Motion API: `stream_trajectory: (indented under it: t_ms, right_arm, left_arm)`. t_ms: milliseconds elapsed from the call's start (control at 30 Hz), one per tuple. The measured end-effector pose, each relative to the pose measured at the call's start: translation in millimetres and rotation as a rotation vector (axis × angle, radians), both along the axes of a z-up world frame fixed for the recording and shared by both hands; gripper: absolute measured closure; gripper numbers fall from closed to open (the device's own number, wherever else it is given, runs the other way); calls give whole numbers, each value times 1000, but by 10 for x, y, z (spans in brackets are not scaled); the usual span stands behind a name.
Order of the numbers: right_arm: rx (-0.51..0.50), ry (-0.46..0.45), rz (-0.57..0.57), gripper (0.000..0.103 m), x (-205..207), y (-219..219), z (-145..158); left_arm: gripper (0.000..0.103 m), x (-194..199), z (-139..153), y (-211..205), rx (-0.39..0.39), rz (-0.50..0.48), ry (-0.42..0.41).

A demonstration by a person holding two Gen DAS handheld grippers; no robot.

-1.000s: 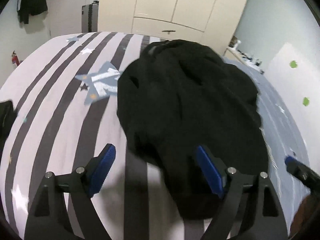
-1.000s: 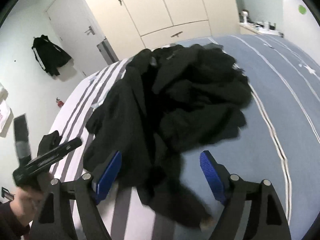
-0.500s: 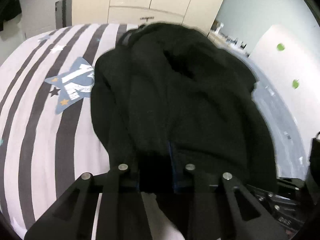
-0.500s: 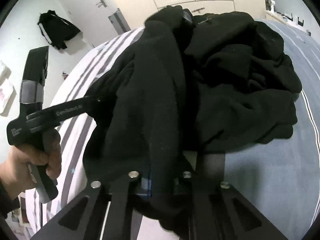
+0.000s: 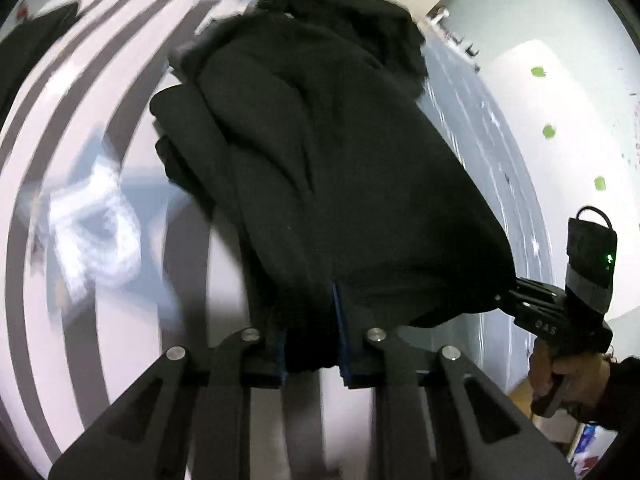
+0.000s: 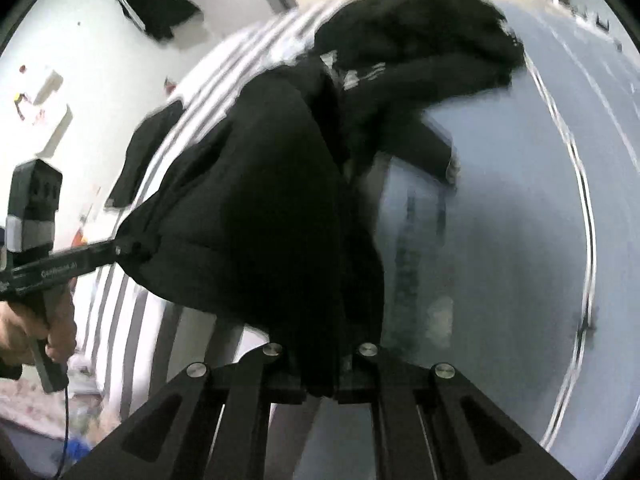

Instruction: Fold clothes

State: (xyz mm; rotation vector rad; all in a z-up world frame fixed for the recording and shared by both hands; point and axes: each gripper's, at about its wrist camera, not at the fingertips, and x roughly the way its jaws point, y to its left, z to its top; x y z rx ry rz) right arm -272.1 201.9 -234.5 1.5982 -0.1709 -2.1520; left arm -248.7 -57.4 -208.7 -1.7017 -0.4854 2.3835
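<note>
Nearest the left wrist camera, the left gripper [image 5: 312, 344] is clenched on the bunched hem of a black, heavy fleece-like garment [image 5: 340, 168], the cloth squeezed between its blue-padded fingers [image 5: 338, 320] and hanging straight out ahead of them. The right gripper [image 6: 322, 372] grips the same garment [image 6: 272, 216] in the same way, its jaws drawn together with a thick fold of dark cloth wedged between them. Seen from each side, the other tool bites a corner of the hem just beside: the right gripper [image 5: 520, 296] enters from the right edge of the left view, held by a hand [image 5: 560, 372] in a dark sleeve, and the left gripper [image 6: 120, 250] enters from the left of the right view, held by a hand [image 6: 40, 328]. Between the two, the hem is stretched and lifted off the bed, while the far bulk of the garment trails down onto the bed cover, half white with grey stripes [image 5: 80, 320] and half plain blue-grey [image 6: 520, 200]. One loose sleeve [image 6: 424, 144] droops over the blue half. Farther off, a second dark garment [image 6: 136, 168] lies at the striped edge, and a black jacket [image 6: 156, 8] hangs on the white wall beyond.
</note>
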Motion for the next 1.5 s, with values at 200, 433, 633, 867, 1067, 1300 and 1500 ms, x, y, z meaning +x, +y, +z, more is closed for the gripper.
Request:
stream_trajectory:
  t_ms: [200,433,633,867,1067,1300,1500]
  right_arm:
    - [49,-120,112,95,1180,141,-144]
    - [52,-22,-30,59,1177,516,20]
    - [28,137,-143,40,530,592,333]
    - [7,129,-165,37,-497,172,25]
    - [-33,107,-178,37,-1071,-207,-296]
    - [-33,14,-179,75,-1432,-369,-655]
    - [-48,88,-204,92,-1375,-271,-268]
  left_arm:
    - [88,967,-43,88,-73,102,-86]
    - [40,1380,103,-83,-170,242,-15]
    - [33,261,8,-263,-203,227,134]
    - [33,-1082,-502,-454,-116,219,92]
    - [85,-1363,-717,-367,-84,99,99]
    - [98,-1052,-225,-642,-63,117,190]
    - [99,-208,507,-1561,-138,283,212]
